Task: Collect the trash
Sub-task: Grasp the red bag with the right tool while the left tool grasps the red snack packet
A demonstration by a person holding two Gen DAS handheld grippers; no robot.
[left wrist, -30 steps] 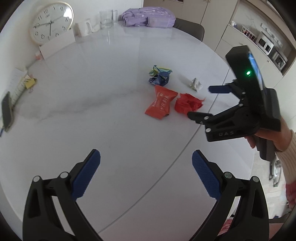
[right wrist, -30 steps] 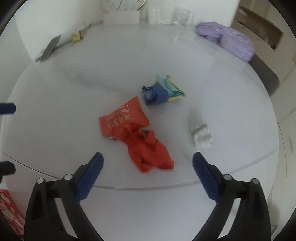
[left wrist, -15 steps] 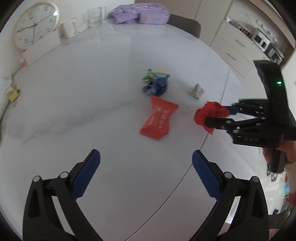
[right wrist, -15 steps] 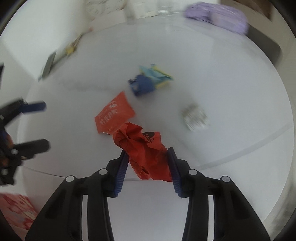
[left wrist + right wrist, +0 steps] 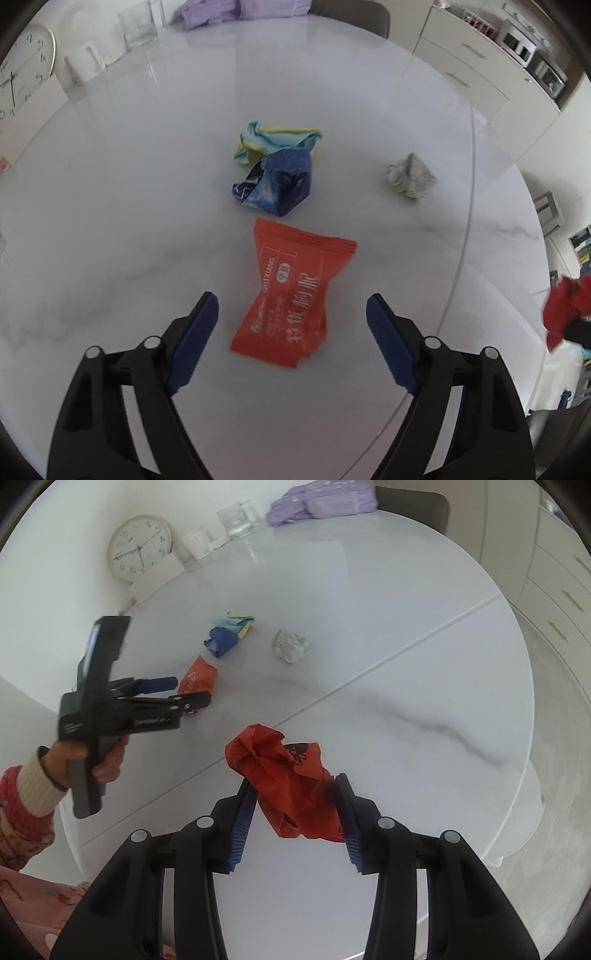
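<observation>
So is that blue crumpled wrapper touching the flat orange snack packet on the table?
Apart. The left wrist view shows a strip of bare white table between the blue crumpled wrapper and the flat orange snack packet.

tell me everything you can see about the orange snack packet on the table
The orange snack packet is a glossy, plastic-looking pillow pack with white Chinese print and crimped, serrated ends. It looks puffy and slightly creased, apparently unopened. It lies flat on the white marble table, just below the crumpled blue wrapper. The open left gripper straddles its near end without touching it.
</observation>
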